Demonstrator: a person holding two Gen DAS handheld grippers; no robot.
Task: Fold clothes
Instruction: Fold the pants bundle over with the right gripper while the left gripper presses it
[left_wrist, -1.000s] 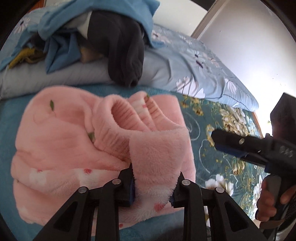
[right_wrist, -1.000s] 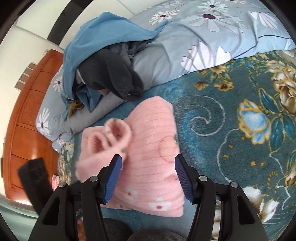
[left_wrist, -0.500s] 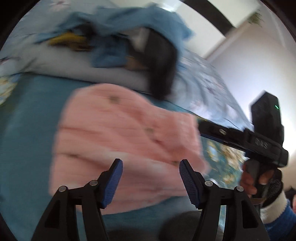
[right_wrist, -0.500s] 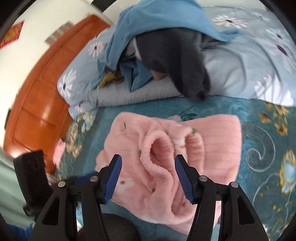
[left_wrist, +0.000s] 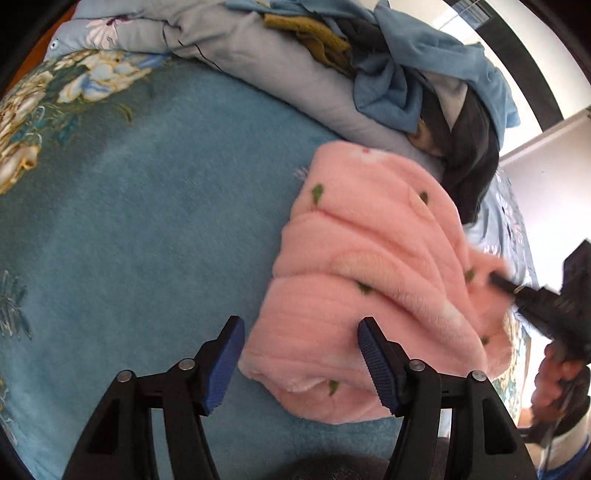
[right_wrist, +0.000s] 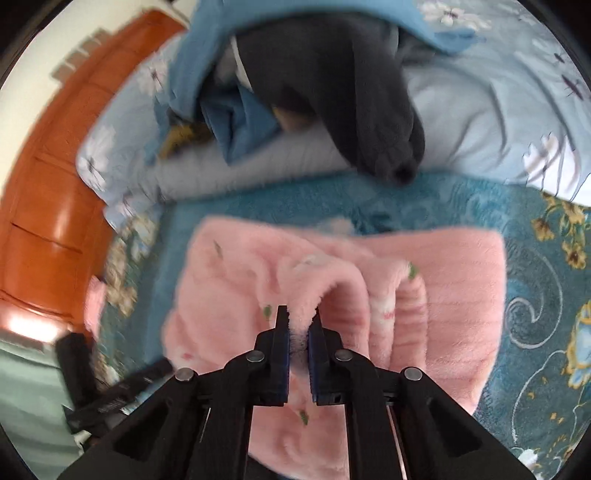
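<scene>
A fluffy pink garment (left_wrist: 369, 266) with small green leaf marks lies bunched on the teal bed cover. My left gripper (left_wrist: 301, 354) is open and empty, its jaws on either side of the garment's near left edge. In the right wrist view the same pink garment (right_wrist: 461, 295) fills the middle. My right gripper (right_wrist: 298, 325) is shut on a raised fold of it, near a rolled cuff. The right gripper also shows in the left wrist view (left_wrist: 546, 299), at the garment's right side.
A pile of blue, dark grey and mustard clothes (left_wrist: 424, 81) lies on a light blue floral quilt (right_wrist: 480, 122) behind the garment. The teal floral bed cover (left_wrist: 129, 221) spreads to the left. An orange wooden headboard (right_wrist: 44, 192) stands at far left.
My left gripper let go of the pink garment, opened and swung left of it. My right gripper moved in over the garment and shut on a fold.
</scene>
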